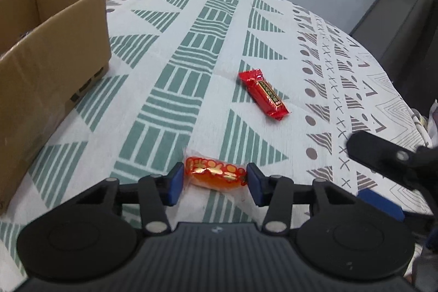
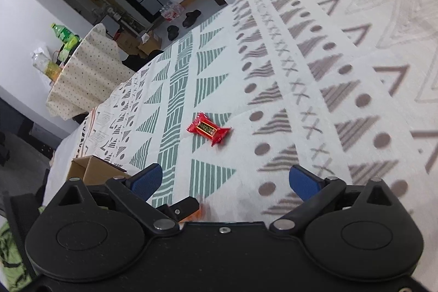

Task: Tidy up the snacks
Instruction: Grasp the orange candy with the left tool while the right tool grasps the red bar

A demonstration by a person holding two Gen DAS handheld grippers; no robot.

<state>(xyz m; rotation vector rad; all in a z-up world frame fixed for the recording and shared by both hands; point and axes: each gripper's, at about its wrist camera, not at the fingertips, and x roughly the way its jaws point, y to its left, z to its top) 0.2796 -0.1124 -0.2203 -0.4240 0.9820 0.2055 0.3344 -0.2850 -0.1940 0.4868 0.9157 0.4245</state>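
**Two wrapped snacks, one gripper apiece**

Two blue pads of the left gripper (image 1: 215, 181) are flanking the orange-wrapped snack (image 1: 215, 173), one at each twisted end of the wrapper. They are sitting right at the wrapper's ends; whether they are already pressing it is hard to tell at this angle, so I am reading the snack as bracketed and not yet firmly pinched. The snack is lying on the patterned tablecloth (image 1: 191, 51) with its long axis running across the jaws, pad to pad, which means the grip is coming in on the ends and not across the narrow waist.

Out beyond it, further along the cloth and to the right, the red-wrapped snack (image 1: 264, 96) is lying on a slant, well apart from the left gripper. The cardboard box (image 1: 52, 45) is standing open to the left, near the table edge, on the left gripper's side.

From the right wrist, the right gripper (image 2: 225, 181) is spread wide with nothing between its pads, and the red-wrapped snack (image 2: 209, 129) is lying straight ahead of it, slightly left of centre, its long axis running roughly across the jaw line. That hand looks the nearer to the red one.
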